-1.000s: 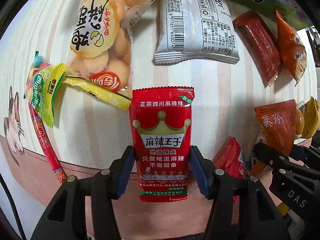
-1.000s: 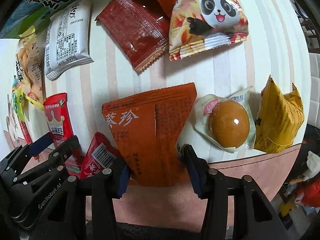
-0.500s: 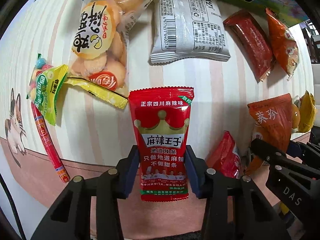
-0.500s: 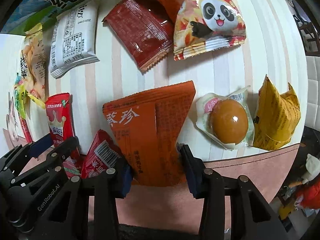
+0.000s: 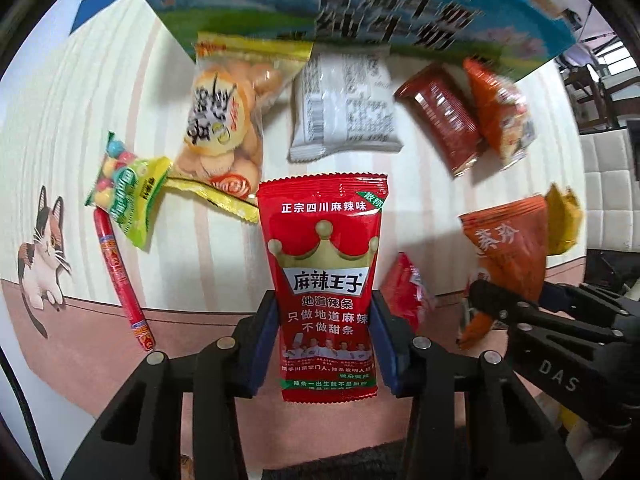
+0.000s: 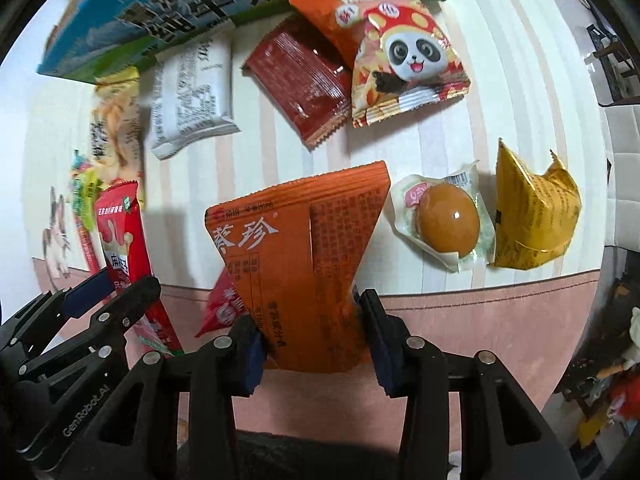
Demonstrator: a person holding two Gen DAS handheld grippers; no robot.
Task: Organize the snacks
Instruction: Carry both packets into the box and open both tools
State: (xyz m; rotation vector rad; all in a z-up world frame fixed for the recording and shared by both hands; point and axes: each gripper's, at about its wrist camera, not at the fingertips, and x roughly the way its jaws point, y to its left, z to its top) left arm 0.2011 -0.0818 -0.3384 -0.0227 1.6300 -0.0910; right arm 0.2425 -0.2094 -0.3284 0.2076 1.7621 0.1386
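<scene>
L hand-held gripper [image 5: 324, 344] pinches red pouch [image 5: 324, 272]; R [image 6: 316, 344] pinches orange pack [image 6: 304, 248]; small red packet [image 5: 406, 288] btwn.

A red spicy-strip packet [image 5: 324, 280] with a gold crown stands upright, pinched low at both side edges. An orange packet [image 6: 304, 264] with white characters is likewise pinched near its bottom, its top fanning wide. Both seem raised off the striped cloth, though that is hard to judge. A small red sachet [image 5: 406, 292] lies between them.

Red spicy-strip packet [image 5: 325, 280] between fingers [image 5: 262, 344]
</scene>
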